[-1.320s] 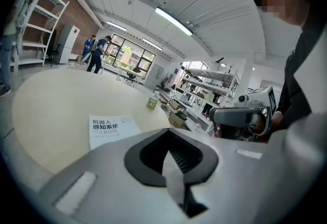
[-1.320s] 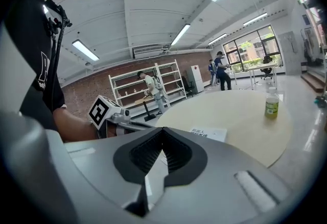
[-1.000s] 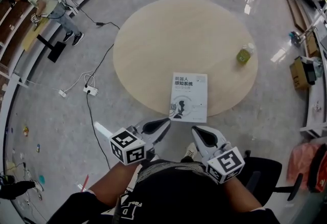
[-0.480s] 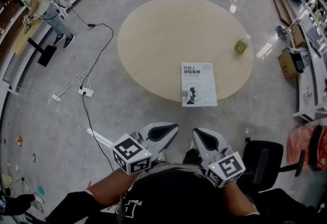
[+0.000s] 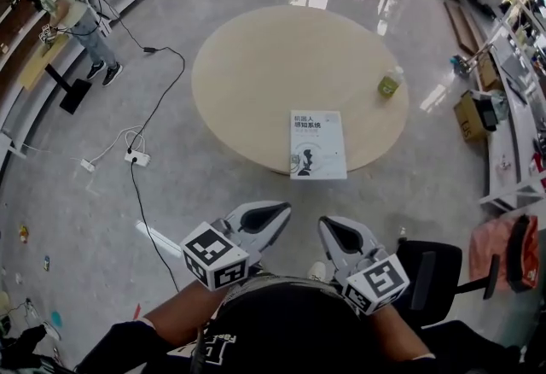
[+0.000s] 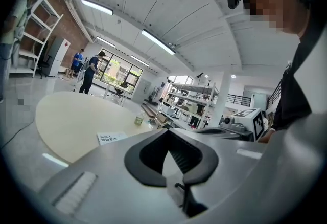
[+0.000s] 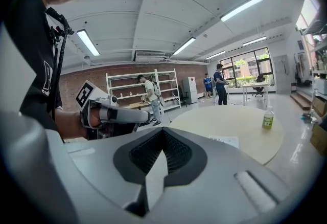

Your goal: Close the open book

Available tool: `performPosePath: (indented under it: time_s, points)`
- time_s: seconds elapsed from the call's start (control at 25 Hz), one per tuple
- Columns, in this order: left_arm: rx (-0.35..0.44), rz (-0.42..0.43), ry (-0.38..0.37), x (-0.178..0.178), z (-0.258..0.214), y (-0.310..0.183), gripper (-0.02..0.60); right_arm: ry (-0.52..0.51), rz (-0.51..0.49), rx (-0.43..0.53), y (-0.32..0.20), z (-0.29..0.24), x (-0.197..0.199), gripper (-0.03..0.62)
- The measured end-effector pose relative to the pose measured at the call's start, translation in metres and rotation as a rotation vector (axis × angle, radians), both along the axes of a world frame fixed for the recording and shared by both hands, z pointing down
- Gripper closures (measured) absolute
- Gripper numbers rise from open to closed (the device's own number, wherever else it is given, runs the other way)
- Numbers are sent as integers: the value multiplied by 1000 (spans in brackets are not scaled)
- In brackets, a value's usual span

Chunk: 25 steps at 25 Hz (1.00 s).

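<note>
A white book (image 5: 317,144) lies shut, cover up, at the near edge of the round beige table (image 5: 256,73). Both grippers hover close to the person's body over the floor, well short of the table. My left gripper (image 5: 286,208) is shut with nothing in it, and my right gripper (image 5: 322,223) is likewise shut and empty. In the left gripper view the book (image 6: 111,137) shows small beyond the closed jaws of the left gripper (image 6: 167,133). In the right gripper view the book (image 7: 225,141) lies past the closed right gripper (image 7: 162,133).
A green bottle (image 5: 389,84) stands on the table's right side. A black chair (image 5: 439,278) is at my right. Cables and a power strip (image 5: 136,158) lie on the floor at left. A person (image 5: 64,1) works by shelves at far left; boxes (image 5: 474,116) sit at right.
The head view has shifted and the gap between the grippers and the book has widened. Both grippers stay shut near the body. The book has not moved on the table.
</note>
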<state>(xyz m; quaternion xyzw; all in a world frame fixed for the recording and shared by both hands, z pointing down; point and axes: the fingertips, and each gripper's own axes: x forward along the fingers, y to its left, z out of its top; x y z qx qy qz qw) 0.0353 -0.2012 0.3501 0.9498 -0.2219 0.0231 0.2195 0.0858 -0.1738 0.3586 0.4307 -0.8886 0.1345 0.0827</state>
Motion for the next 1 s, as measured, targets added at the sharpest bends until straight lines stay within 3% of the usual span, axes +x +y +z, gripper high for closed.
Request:
performPosePath:
  time_s: [0.4, 1.0]
  points:
    - [39, 16, -80, 45, 8, 32, 577, -25, 12, -19, 19, 13, 44, 588]
    - [49, 46, -117, 64, 8, 42, 577, -63, 22, -33, 28, 18, 53, 588]
